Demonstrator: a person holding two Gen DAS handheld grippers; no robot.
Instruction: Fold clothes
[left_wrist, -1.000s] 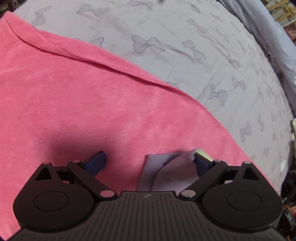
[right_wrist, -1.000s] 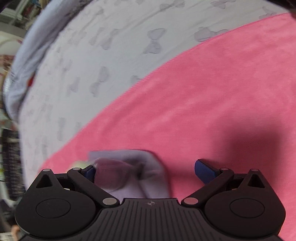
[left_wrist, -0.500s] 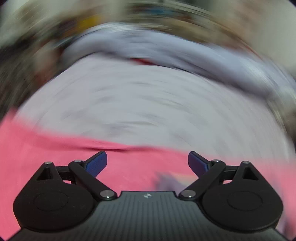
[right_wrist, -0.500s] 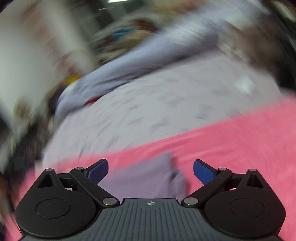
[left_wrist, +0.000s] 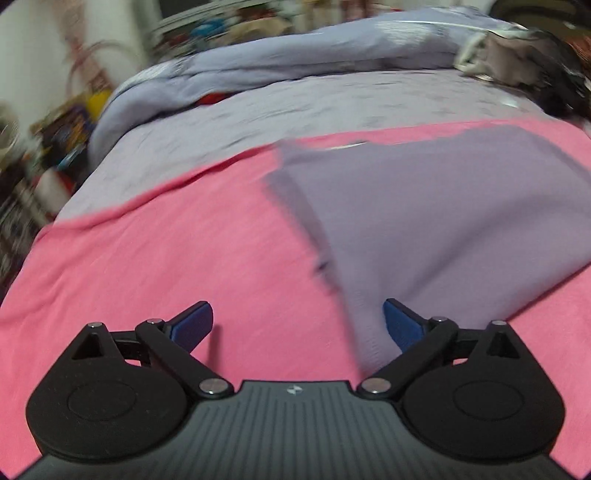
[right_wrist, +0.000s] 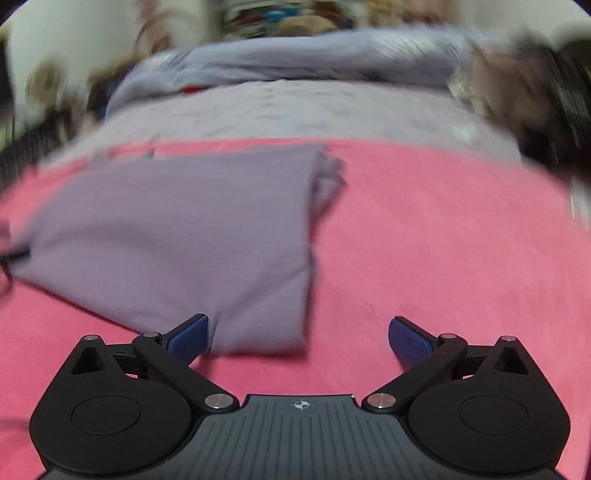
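Note:
A folded lilac garment (left_wrist: 436, 221) lies flat on a pink towel (left_wrist: 184, 258) spread over the bed. In the right wrist view the garment (right_wrist: 177, 236) lies left of centre on the towel (right_wrist: 443, 258). My left gripper (left_wrist: 298, 325) is open and empty; the garment's near corner reaches down beside its right fingertip (left_wrist: 400, 325). My right gripper (right_wrist: 298, 338) is open and empty; the garment's near edge lies by its left fingertip (right_wrist: 190, 338). Both views are motion-blurred.
A lilac bedsheet (left_wrist: 295, 110) with a bow print lies beyond the towel, with a bunched pale blue quilt (left_wrist: 295, 55) at the far end. Dark clothes (left_wrist: 535, 66) are piled at the far right. Clutter (left_wrist: 55, 129) stands off the bed's left side.
Both grippers let go of the garment's corners, pulled back and tilted up. The views went from looking down at the towel to looking along the bed, with the garment lying folded.

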